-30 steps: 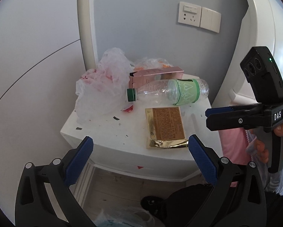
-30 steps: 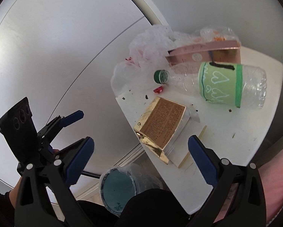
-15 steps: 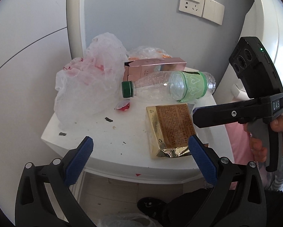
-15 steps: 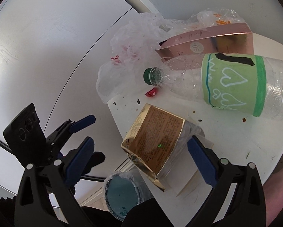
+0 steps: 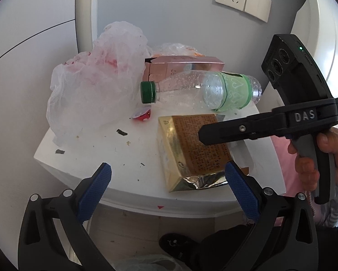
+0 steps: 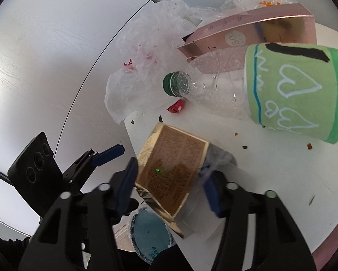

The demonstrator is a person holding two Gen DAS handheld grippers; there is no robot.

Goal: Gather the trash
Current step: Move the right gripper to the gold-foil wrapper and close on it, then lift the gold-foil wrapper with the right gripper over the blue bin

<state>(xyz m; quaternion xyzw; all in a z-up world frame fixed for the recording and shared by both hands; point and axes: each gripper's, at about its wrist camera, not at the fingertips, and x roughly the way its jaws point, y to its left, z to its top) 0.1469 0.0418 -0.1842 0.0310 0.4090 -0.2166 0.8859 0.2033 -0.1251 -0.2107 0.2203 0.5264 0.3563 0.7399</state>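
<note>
A gold foil packet (image 5: pixel 191 149) with a brown printed face lies at the near edge of the small white table (image 5: pixel 89 153). My right gripper (image 6: pixel 169 187) straddles the gold packet (image 6: pixel 173 169); its jaws are closing, and both blue pads look to be touching the packet's sides. In the left wrist view the right gripper (image 5: pixel 202 133) reaches in from the right above the packet. My left gripper (image 5: pixel 166 180) is open at the table's front edge, nothing between its fingers. A clear bottle (image 5: pixel 202 90) with a green label lies behind the packet.
A crumpled plastic bag (image 5: pixel 94 90) fills the table's left, a pink box (image 5: pixel 182 67) lies behind the bottle, and a red scrap (image 5: pixel 143 116) sits by the cap. A bin with a teal inside (image 6: pixel 148 232) stands below the table edge. A hand (image 5: pixel 322 155) holds the right gripper.
Both grippers came down and closer to the table. The right gripper's jaws went from wide apart to closed in around the gold packet. The left jaws stayed wide.
</note>
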